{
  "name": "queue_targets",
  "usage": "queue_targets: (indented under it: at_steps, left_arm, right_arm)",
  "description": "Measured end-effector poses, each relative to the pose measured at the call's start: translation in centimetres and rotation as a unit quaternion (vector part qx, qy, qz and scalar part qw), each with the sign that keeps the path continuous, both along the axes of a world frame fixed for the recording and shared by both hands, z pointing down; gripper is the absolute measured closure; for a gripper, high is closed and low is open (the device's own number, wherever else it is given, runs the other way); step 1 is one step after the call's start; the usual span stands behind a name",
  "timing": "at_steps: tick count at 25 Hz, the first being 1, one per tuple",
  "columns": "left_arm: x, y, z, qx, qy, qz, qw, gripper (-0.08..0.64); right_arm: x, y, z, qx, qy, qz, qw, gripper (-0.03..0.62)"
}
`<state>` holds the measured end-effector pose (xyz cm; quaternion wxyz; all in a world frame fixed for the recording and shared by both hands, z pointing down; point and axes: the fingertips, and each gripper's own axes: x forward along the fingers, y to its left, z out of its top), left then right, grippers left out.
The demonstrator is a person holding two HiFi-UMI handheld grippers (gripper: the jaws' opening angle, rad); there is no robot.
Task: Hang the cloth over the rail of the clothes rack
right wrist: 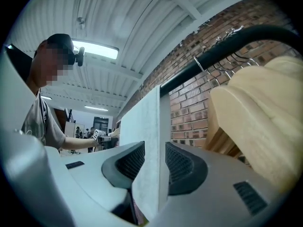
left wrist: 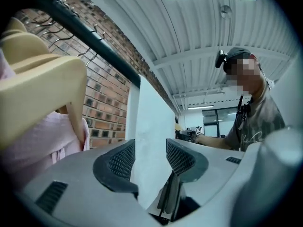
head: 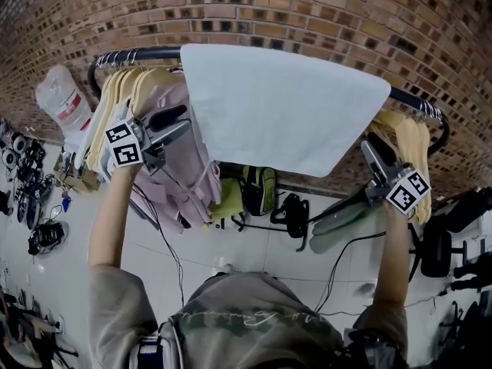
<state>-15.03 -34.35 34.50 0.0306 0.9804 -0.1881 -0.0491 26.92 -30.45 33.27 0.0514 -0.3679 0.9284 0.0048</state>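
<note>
Both the left tool (left wrist: 150,157) and right tool (right wrist: 155,162) are released, cloth (head: 284,114) loose between their jaws, draped over the rail (head: 134,54).

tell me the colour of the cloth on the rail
Plain pale bluish white cloth; the head view shows it best.

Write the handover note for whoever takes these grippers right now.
Left gripper: jaws apart, edge of the cloth between them, not pinched.
Right gripper: the same, with a narrower gap.
Cloth: draped over the rail, between the wooden hangers.
Done: cloth hung, both grips released.
Left to do: draw both grippers back off the cloth without dragging it.
</note>
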Motion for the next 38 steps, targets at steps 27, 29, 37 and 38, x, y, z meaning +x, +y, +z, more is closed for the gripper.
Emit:
queue_targets:
  at_steps: [27, 29, 37, 38]
  left_arm:
    - [0.2, 6.3, 3.8, -0.001, -0.069, 0.015, 0.9975, 0.554]
    - [0.6, 7.8, 4.0, 0.005, -0.069, 0.016, 0.9975, 0.554]
    - [3.1, 16.9, 3.6, 0.002, -0.06, -0.007, 0.9982, 0.554]
    - [3.5, 18.5, 3.6, 0.007, -0.066, -0.016, 0.9977, 0.554]
  right_arm:
    - [-10.7, 9.7, 1.0, 0.049, 0.072, -0.051, 0.995, 0.583]
    - [-11.9, 10.9, 1.3, 0.044, 0.063, -0.048, 0.996, 0.583]
    - [-12.4, 19.4, 2.5, 0.049, 0.044, -0.048, 0.997, 0.583]
    - [-12.3, 20.8, 2.7, 0.051, 0.038, -0.051, 0.997, 0.583]
